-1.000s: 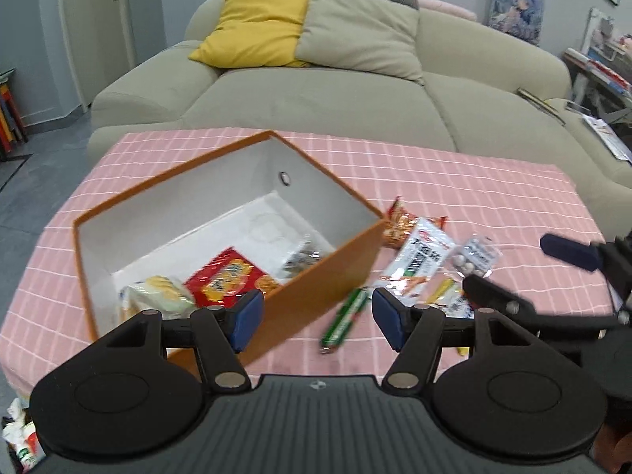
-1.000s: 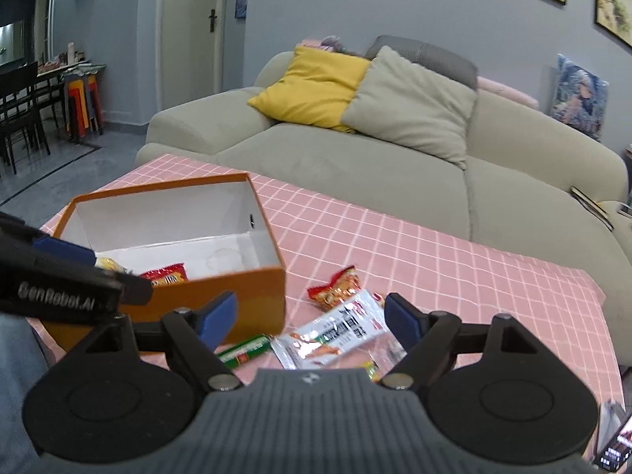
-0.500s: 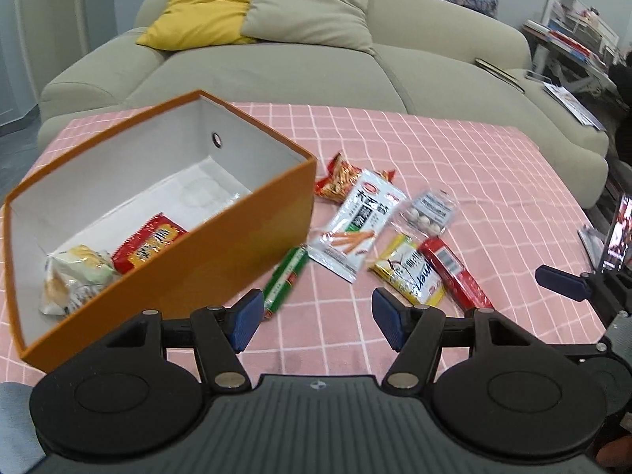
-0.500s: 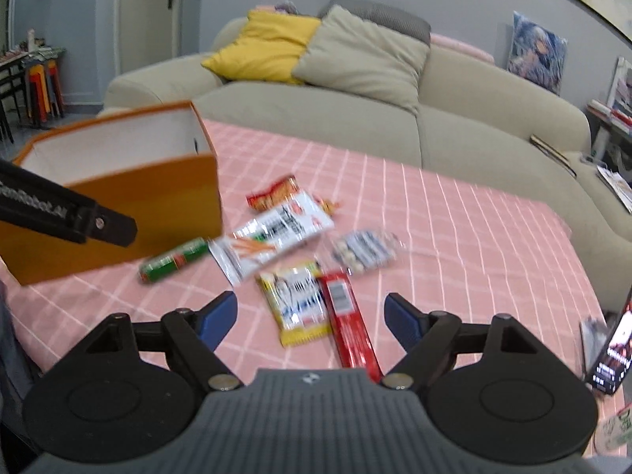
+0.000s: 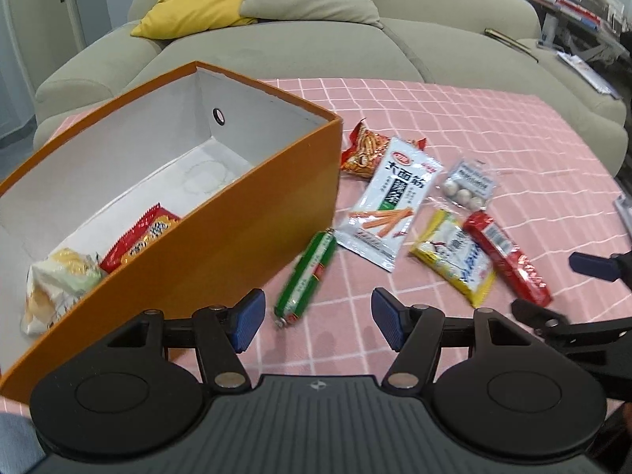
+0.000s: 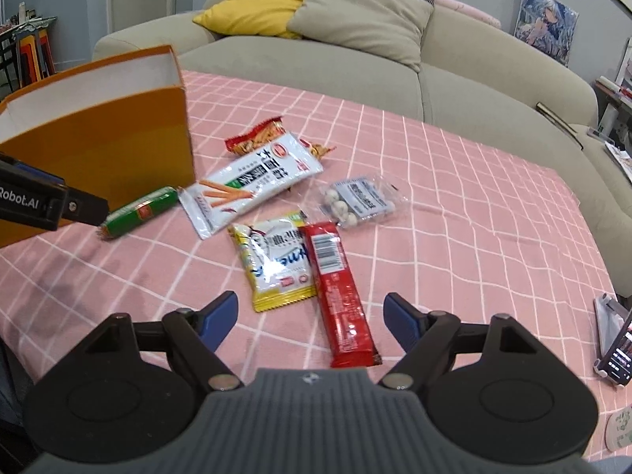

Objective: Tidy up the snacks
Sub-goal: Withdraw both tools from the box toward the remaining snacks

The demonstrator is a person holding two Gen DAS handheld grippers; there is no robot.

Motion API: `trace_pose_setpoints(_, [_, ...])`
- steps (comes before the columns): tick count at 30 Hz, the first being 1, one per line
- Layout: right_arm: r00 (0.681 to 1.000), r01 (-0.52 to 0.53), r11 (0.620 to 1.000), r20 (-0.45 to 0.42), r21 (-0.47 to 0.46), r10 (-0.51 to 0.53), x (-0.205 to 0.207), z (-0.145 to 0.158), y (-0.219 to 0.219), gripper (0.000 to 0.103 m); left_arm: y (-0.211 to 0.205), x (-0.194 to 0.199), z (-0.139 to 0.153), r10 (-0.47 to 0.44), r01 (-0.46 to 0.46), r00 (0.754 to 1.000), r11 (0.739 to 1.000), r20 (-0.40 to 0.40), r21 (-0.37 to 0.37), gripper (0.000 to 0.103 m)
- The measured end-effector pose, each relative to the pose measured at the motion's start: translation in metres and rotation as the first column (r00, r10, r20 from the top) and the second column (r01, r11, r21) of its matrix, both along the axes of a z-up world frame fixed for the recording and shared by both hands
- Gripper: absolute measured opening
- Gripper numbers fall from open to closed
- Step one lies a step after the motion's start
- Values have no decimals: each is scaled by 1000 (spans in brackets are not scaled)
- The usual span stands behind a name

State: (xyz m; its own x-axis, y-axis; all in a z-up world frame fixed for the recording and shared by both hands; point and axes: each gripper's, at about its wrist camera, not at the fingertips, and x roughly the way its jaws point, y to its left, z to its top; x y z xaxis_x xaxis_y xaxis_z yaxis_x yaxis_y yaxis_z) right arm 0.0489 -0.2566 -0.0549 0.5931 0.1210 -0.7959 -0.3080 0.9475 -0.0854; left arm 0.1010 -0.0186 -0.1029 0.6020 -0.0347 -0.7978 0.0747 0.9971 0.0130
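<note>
Orange box nearer than before, both grippers lower over snacks, fingers apart, empty

Both views are evenly and softly lit by diffuse indoor light; no hard-edged shadows are seen. Faint, blurred shadows are cast on the pink checked tablecloth toward 8 o'clock in the right wrist view. Glare is carried by the white noodle packet and the yellow packet. Strong fisheye bending is shown at the rims, with dark vignetted corners. Slight motion blur softens the green sausage.
</note>
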Motion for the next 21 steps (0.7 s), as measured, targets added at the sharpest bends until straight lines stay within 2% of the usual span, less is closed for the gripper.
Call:
trace_pose_setpoints(7, [997, -16, 1000, -70, -6, 16, 24, -19, -9, 59, -4, 28, -21, -41, 42, 999, 997, -24, 70, 73])
trace_pose_setpoints(14, [994, -28, 1000, -110, 0, 27, 42, -33, -12, 54, -9, 48, -37, -54, 61, 995, 995, -87, 75, 65])
trace_pose_setpoints(16, [992, -17, 1000, -125, 5, 17, 47, -37, -12, 48, -11, 51, -41, -58, 66, 993, 995, -104, 75, 64])
trace_pose_setpoints(18, [990, -6, 1000, -141, 16, 8, 51, -41, -12, 46, -12, 54, -44, -48, 58, 992, 995, -120, 81, 62])
trace_pose_setpoints(21, [990, 1, 1000, -141, 26, 2, 53, -42, -12, 45, -11, 56, -46, -32, 45, 989, 995, -142, 88, 55])
